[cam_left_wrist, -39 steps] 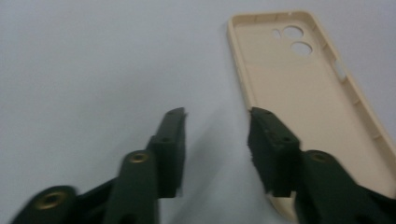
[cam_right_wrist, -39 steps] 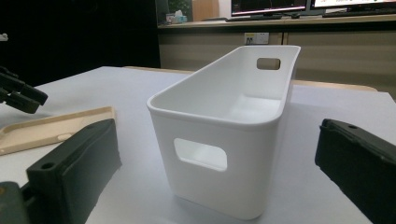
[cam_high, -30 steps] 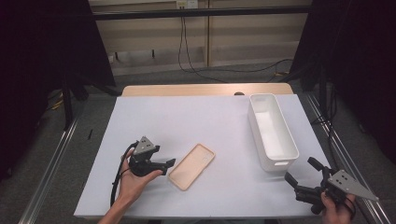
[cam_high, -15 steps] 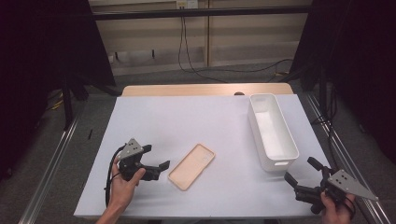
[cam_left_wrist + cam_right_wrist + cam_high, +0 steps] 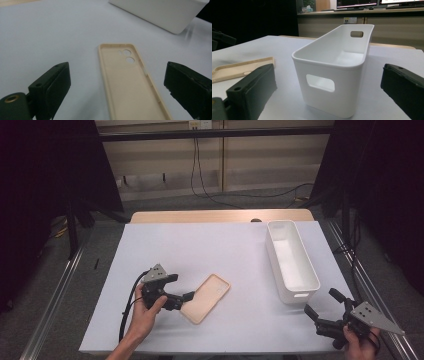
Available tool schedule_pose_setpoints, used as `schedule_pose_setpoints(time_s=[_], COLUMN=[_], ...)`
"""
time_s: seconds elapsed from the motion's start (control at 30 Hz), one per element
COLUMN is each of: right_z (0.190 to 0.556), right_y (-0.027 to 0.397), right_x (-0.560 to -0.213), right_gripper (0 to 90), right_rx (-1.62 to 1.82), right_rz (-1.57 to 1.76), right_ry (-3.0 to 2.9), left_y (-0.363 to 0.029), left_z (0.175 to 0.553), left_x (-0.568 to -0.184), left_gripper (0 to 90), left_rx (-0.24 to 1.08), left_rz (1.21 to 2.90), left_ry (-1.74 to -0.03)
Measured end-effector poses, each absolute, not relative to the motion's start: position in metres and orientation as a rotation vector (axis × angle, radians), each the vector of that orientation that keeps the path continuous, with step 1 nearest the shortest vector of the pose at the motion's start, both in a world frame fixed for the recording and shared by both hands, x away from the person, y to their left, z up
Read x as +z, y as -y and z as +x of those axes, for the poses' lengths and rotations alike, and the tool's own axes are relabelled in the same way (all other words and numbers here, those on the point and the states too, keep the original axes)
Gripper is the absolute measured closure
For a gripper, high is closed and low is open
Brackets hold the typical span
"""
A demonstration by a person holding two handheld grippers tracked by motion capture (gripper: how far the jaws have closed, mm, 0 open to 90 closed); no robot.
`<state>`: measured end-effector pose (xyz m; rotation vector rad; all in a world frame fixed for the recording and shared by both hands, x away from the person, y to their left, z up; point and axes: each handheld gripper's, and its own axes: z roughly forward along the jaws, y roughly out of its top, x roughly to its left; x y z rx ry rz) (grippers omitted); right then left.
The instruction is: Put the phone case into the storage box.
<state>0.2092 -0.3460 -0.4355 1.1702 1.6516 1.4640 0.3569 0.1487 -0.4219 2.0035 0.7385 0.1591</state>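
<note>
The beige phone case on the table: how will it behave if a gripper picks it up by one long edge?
The phone case looks thin and hollow, so it is probably very light. Its low side walls suggest it may flex if squeezed. It lies flat, open side up, on the smooth white table cover, so it will likely slide when pushed, not tip.

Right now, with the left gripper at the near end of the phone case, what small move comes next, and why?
Probably ease the left gripper forward a little, then close. Its jaws stand open on either side of the beige phone case, which lies flat on the white table cover, inner side up and untouched by the pads.
</note>
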Motion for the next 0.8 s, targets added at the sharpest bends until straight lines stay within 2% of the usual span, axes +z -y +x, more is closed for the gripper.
schedule_pose_setpoints(time_s=[0.57,0.7,0.8], right_z=[0.21,0.209,0.209], right_y=[0.346,0.346,0.346], right_x=[-0.436,-0.436,-0.436], right_gripper=[0.0,0.0,0.0], right_rx=[1.461,1.459,1.462], right_rz=[1.171,1.168,1.166], right_ry=[-1.657,-1.66,-1.661], left_y=[-0.118,-0.113,-0.11], left_z=[0.381,0.387,0.387], left_x=[-0.428,-0.43,-0.434], left_gripper=[6.9,8.2,9.4], left_rx=[0.121,0.033,0.064], left_rz=[2.174,2.215,2.268], left_ry=[-0.773,-0.786,-0.779])
